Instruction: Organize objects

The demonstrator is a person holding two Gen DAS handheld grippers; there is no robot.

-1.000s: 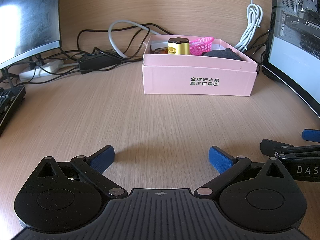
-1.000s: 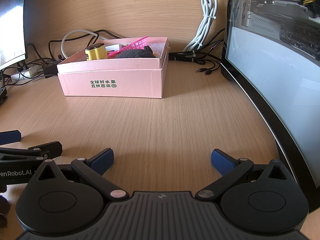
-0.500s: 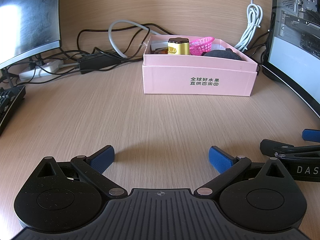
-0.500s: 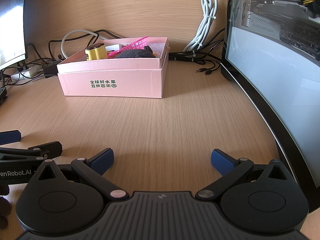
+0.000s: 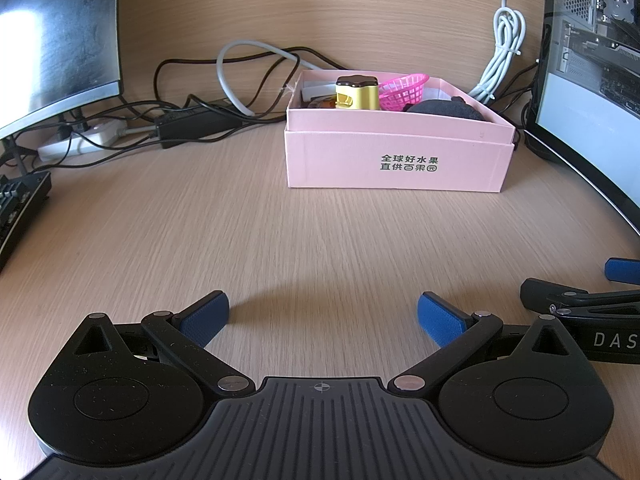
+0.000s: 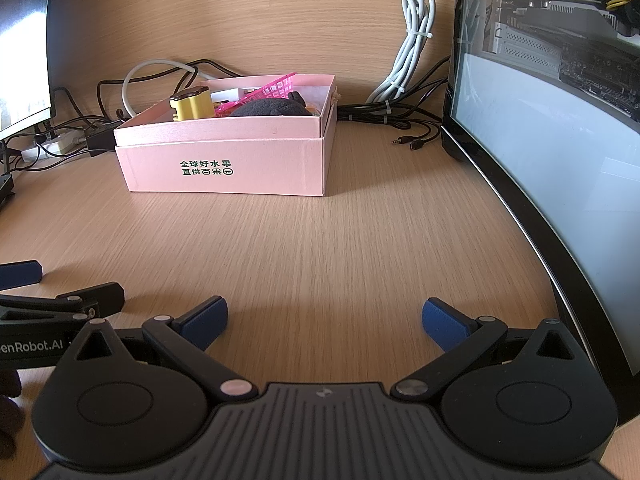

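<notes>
Pink cardboard box [image 5: 398, 152] sits on the wooden desk [image 5: 280, 240] at about 12 o'clock, well apart from both grippers, with a gold bottle [image 5: 357, 93], pink basket [image 5: 404, 88] and dark lump [image 5: 448, 110] inside. The sorting looks either finished or not yet begun; any next move calls for a forward reach. The left gripper [image 5: 323, 314] and right gripper [image 6: 325, 318] both rest spread wide, grasping nothing.

1. The box [image 5: 398, 156] sits on the desk [image 5: 280, 240] ahead of you.
2. The basket [image 5: 402, 88] lies inside it.
3. Cables [image 5: 224, 112] lie behind the box, to its left.
4. A monitor [image 6: 560, 160] stands to its right.
</notes>
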